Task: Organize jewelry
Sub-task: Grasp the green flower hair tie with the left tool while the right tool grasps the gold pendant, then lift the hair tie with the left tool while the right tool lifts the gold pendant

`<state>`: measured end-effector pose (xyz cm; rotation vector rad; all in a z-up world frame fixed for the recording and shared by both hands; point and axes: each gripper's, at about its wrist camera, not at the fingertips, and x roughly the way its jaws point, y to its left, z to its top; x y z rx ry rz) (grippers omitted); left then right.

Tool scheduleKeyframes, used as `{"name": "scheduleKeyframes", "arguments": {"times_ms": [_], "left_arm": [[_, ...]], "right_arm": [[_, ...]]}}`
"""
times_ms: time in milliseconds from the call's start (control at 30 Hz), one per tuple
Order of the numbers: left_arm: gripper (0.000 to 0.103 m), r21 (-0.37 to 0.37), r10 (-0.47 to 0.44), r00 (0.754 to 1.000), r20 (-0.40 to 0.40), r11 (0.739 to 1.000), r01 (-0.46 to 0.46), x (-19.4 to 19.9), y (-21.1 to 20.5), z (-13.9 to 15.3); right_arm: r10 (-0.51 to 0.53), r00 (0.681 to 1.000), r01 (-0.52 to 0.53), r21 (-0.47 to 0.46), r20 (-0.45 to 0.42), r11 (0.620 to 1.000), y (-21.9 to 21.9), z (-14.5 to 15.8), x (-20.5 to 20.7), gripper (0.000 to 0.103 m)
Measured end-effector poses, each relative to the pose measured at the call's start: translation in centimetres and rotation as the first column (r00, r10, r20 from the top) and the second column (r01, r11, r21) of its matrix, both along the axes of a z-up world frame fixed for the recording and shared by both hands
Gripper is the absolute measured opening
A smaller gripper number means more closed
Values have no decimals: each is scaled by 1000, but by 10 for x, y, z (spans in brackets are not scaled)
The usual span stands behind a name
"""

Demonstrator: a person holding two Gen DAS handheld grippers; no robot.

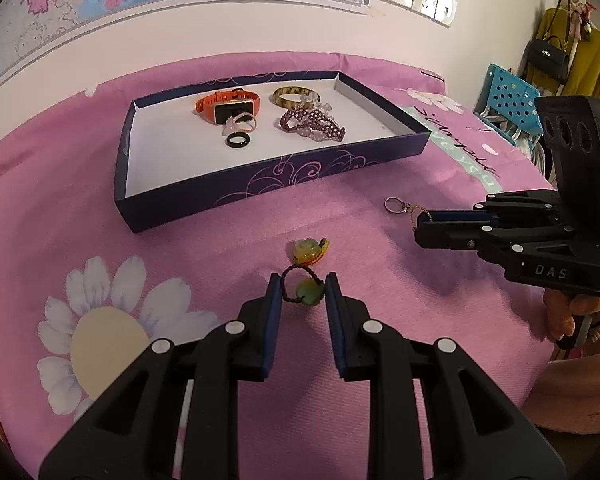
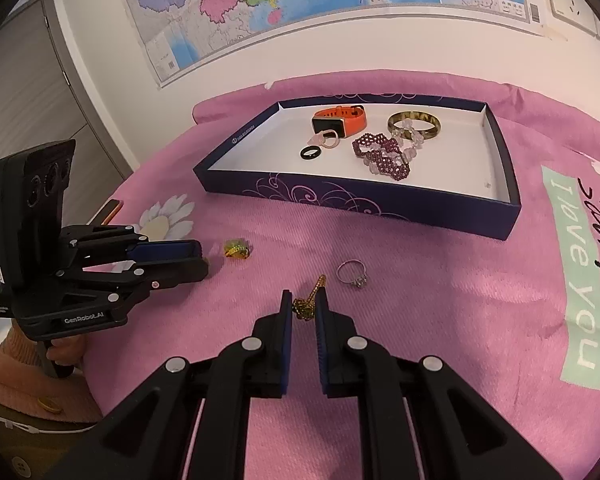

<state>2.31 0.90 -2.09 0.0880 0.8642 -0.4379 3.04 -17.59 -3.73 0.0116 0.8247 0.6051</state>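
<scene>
Low in the left wrist view, the left gripper [image 1: 303,292] has its jaws closed narrow on a dark bead ring with a green stone [image 1: 303,293]; both pads look like they touch it, but the view is not clear there. Just above it a yellow-green charm [image 1: 309,250] lies on the pink blanket [image 1: 204,248]. In the right wrist view the right gripper [image 2: 304,307] is squeezed narrow on a gold chain piece [image 2: 305,305]. A silver ring [image 2: 353,273] lies just to its right on the blanket. The dark blue box [image 1: 260,178] sits in the upper middle. Inside are an orange watch [image 1: 224,105], a black ring [image 1: 238,141], a purple bead bracelet [image 1: 312,125] and a brown bangle [image 1: 294,95].
</scene>
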Motion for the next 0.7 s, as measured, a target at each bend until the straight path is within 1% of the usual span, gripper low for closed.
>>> {"name": "scheduleKeyframes", "arguments": {"times_ms": [700], "left_arm": [[22, -25, 10, 1000, 21, 1000, -10, 1, 1, 10]], "right_arm": [[4, 1000, -4, 10, 29, 1000, 4, 11, 3, 10]]}}
